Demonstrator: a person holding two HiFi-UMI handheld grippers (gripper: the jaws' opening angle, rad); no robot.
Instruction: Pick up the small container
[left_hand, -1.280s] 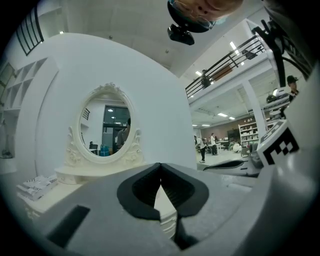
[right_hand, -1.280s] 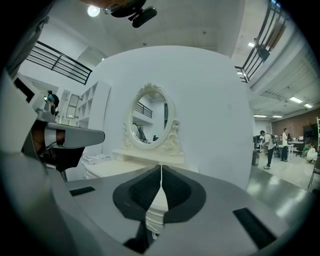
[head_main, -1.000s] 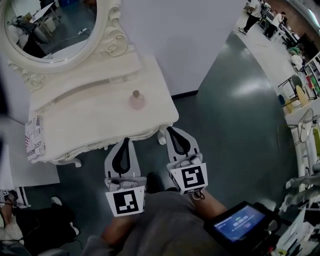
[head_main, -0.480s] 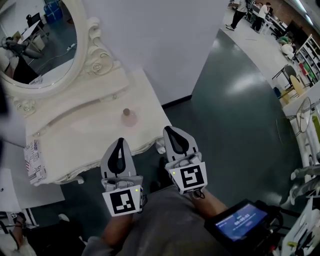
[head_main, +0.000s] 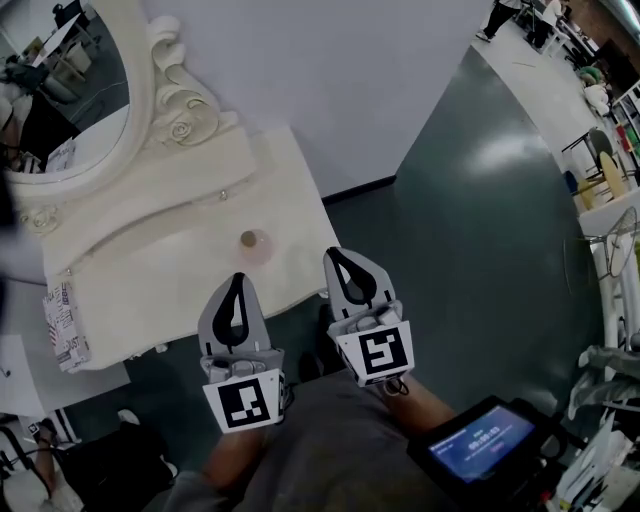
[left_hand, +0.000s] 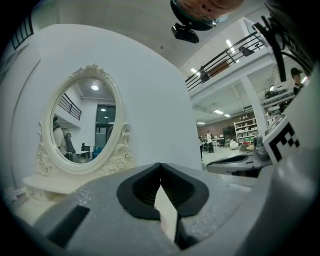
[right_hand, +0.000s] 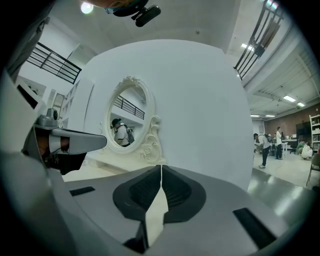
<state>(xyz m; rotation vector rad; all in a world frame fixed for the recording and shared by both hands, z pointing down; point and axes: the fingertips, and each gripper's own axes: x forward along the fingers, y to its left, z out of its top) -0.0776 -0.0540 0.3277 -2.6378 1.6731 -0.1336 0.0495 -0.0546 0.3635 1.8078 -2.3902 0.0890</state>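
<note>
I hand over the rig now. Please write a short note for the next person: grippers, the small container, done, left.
Grippers: left gripper, fingers shut, empty, at the front edge of the dressing table; right gripper, fingers shut, empty, by its near corner.
Things: small container upright on the table, just ahead of the left gripper, untouched.
Done: nothing grasped.
Left: open the fingers, close on the container, lift.

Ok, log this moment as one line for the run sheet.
phase: pre-grasp | left gripper: shut, empty | right gripper: shut, empty | small container: upright on dressing table, untouched
</note>
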